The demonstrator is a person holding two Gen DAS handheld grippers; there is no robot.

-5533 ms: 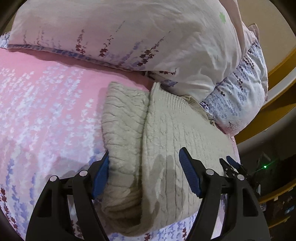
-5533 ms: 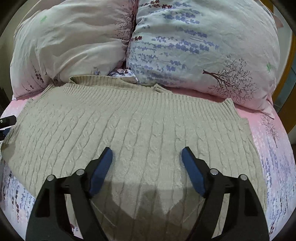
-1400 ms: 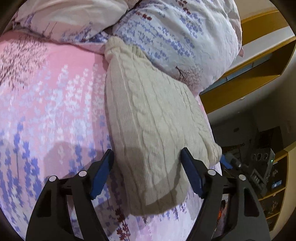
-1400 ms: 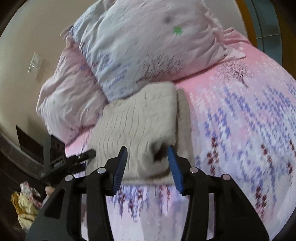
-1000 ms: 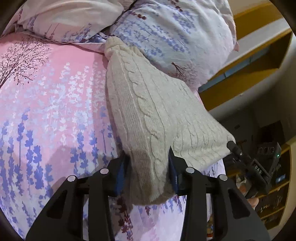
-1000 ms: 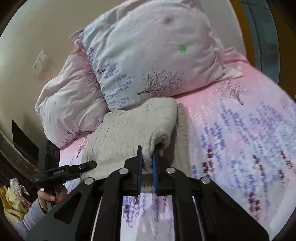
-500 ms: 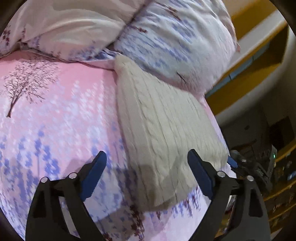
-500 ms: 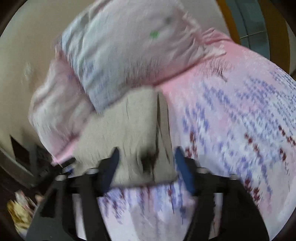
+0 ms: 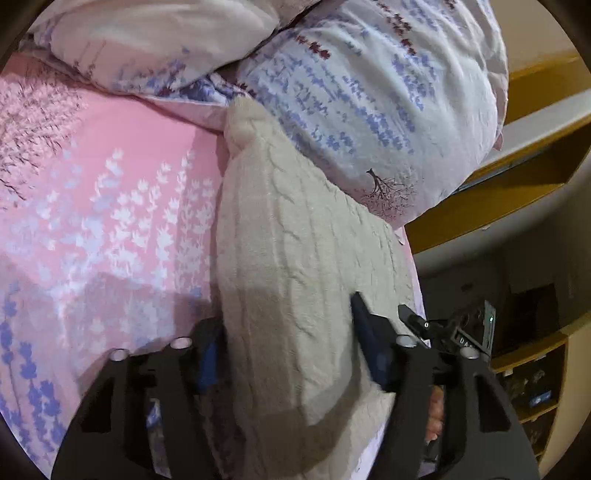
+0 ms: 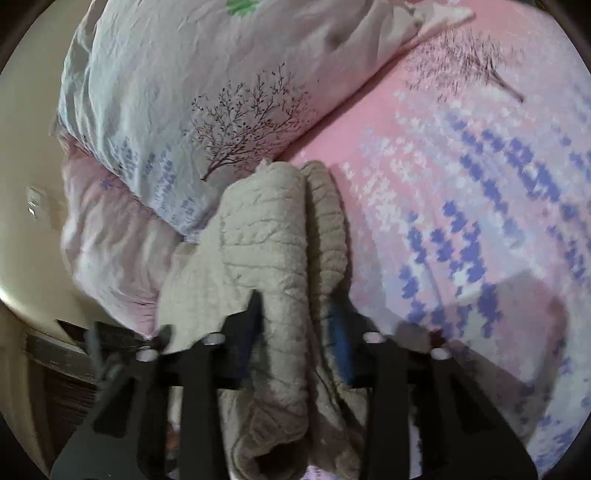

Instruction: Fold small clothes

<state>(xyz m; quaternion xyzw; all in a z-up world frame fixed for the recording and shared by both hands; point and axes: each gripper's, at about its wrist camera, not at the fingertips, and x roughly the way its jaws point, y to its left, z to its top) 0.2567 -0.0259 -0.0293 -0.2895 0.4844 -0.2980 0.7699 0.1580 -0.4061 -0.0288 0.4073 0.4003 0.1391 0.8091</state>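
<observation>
Only readable text: partial white letters, looks like "DAS", on the other gripper's black body (image 9: 467, 341), low right in left wrist view. Nothing else legible.

Both grippers low in frame, jaws parted.
Left gripper (image 9: 288, 343) spread wide; right gripper (image 10: 295, 325) narrower, fingers straddling fabric.

one folded beige cable-knit sweater (image 9: 295, 266) lies on one bed (image 9: 92, 229) with a pink floral sheet. two pillows rest beyond it: a pale blue floral pillow (image 9: 369, 92) and a pinkish-white pillow (image 9: 147, 33). two tools are in view, the left tool (image 9: 286, 347) and the right tool (image 10: 295, 325).
</observation>
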